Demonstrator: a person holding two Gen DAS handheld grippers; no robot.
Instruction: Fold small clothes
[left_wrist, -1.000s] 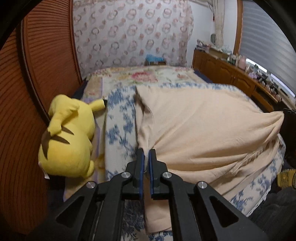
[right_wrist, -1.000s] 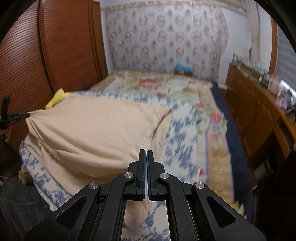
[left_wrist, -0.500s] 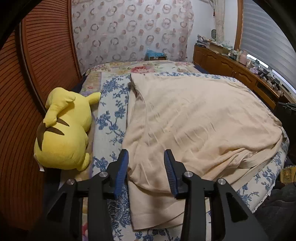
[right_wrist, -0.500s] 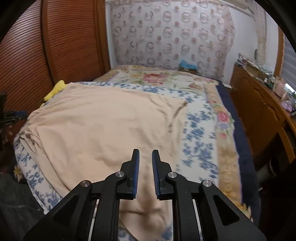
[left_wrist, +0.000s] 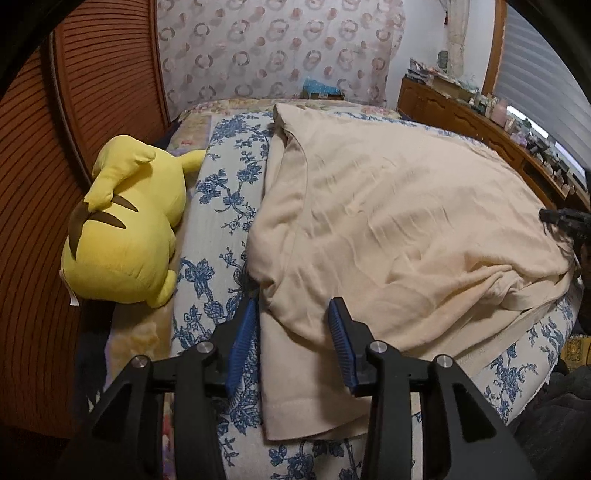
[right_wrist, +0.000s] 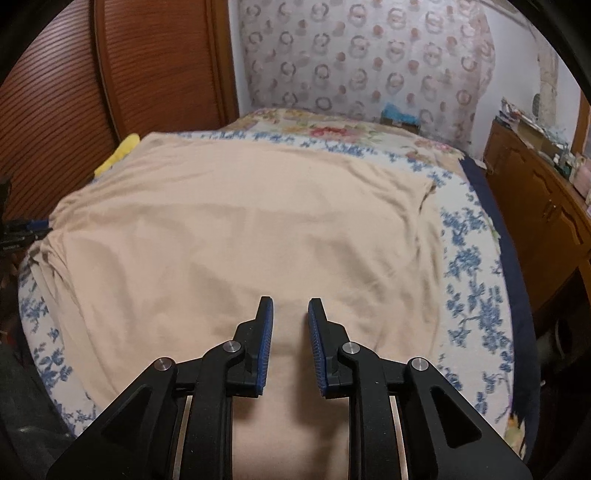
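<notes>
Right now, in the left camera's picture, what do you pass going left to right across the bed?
Wooden door → yellow plush → blue-flowered sheet → beige garment → the other tool at the right edge.

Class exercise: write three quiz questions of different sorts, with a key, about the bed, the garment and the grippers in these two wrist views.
1. True or false: the left hand-held gripper pinches the beige garment.
2. Which toy lies left of the garment in the left wrist view? A) yellow plush toy B) brown teddy bear
3. Fill in: the garment lies on a blue floral ___.

Key: 1 false; its jaws stand apart over the cloth. 2 A. 3 bedspread.
</notes>
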